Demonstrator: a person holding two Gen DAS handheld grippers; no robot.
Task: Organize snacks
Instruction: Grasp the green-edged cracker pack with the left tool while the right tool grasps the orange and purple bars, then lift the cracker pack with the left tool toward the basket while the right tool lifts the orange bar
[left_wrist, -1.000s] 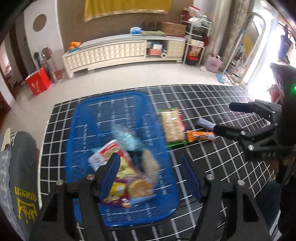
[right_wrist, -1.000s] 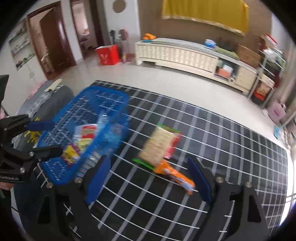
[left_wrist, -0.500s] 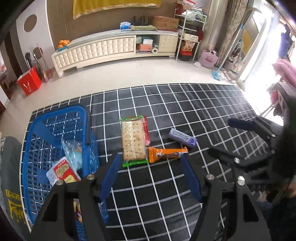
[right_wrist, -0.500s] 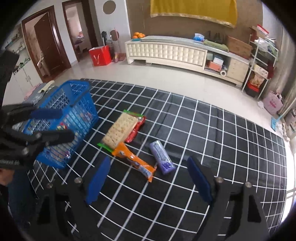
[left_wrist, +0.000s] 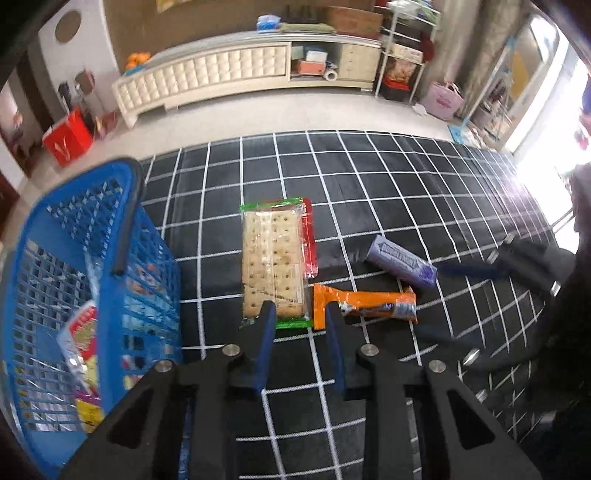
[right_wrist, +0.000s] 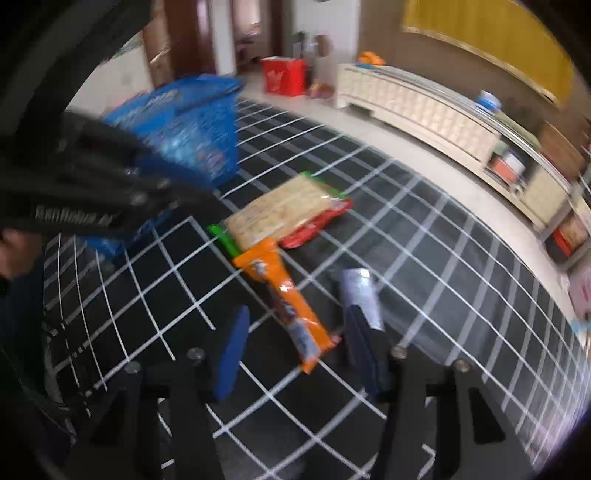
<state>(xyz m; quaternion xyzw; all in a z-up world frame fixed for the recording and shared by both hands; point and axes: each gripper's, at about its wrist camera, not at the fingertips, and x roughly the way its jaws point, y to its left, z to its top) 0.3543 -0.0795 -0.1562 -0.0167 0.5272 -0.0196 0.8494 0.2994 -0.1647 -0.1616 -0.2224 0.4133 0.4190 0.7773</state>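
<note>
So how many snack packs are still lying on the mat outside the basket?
4: the cracker pack, a red pack partly under its far side, the orange pack and the purple pack beside it. More could be hidden under the crackers.

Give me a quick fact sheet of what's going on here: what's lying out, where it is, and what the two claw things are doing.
surface: black mat with white grid
container: blue plastic basket, snack packets inside
loose snacks: cracker pack lying on a red packet; orange snack bar; purple snack bar
left gripper: open, low over the near end of the cracker pack
right gripper: open, straddling the orange snack bar
</note>
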